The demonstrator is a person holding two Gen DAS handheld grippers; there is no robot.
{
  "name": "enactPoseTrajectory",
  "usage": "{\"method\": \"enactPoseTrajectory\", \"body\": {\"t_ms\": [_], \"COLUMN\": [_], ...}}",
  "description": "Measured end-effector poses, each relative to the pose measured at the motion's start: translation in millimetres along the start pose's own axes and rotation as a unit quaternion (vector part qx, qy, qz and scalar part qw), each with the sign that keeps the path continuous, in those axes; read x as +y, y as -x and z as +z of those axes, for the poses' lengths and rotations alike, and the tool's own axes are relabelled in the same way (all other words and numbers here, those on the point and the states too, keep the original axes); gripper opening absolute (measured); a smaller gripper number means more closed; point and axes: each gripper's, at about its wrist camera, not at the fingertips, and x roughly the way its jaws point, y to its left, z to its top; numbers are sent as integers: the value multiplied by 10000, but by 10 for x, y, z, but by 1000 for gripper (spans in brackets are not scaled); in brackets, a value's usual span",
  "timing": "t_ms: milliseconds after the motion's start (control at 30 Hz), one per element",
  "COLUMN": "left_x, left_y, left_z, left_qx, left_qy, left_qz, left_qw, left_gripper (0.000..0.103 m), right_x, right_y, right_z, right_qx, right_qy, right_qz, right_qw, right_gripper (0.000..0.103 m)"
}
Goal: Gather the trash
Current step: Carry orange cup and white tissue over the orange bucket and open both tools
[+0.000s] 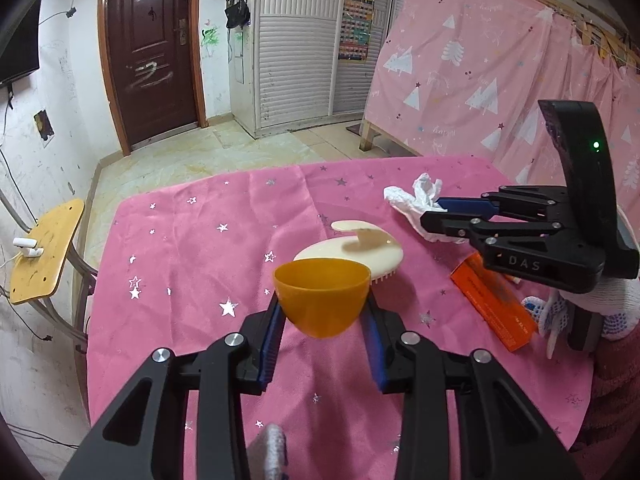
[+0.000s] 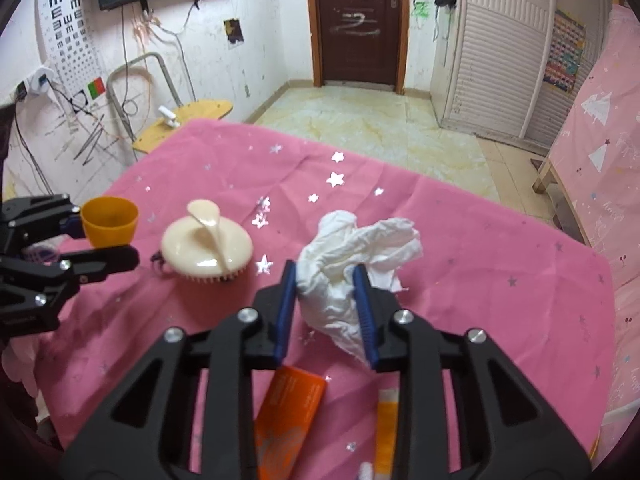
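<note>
On the left, the left gripper (image 1: 322, 312) grasps a small orange cup (image 1: 321, 296) between its blue pads, holding it upright and lifted clear of the pink star-printed tablecloth (image 1: 192, 248). In the right wrist view the same cup (image 2: 110, 220) sits at the far left edge, pinched by the left gripper (image 2: 98, 236).

Just right of the cup a cream-coloured brush (image 2: 207, 246) with a curved handle lies bristles down on the cloth, near the middle of the table.

Further right is the trash: a crumpled white tissue (image 2: 352, 264). The right gripper (image 2: 326, 312) is clenched on it, its blue pads pressing into both sides of the wad while loose folds stick out beyond the tips. From the left wrist view the tissue (image 1: 416, 196) shows at the tip of the right gripper (image 1: 434, 210), toward the far right part of the table.

On the near right an orange box (image 2: 290, 416) lies flat on the cloth beneath the right gripper, with a second orange-and-white packet (image 2: 387, 432) just beside it.
</note>
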Motion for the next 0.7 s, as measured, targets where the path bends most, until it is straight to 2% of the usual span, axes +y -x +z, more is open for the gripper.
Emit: {"method": "enactPoseTrajectory", "body": {"t_ms": [333,700], "left_x": [-302,-963], "left_y": [295,501], "left_z": [109,263], "left_qx": [-305,-548], "left_qy": [-167,-529], "left_qz": [51,-54], "left_qw": [9994,9971], "left_gripper": [29,29], "right_x": [-120,-567], "right_y": [507,1091], "right_z": [-46,-369], "right_qx": [-586,-1116], "right_qy": [-261,-732], "right_qz": [-28,-162], "right_qw": [9979,9909], "right_gripper": [27,27]}}
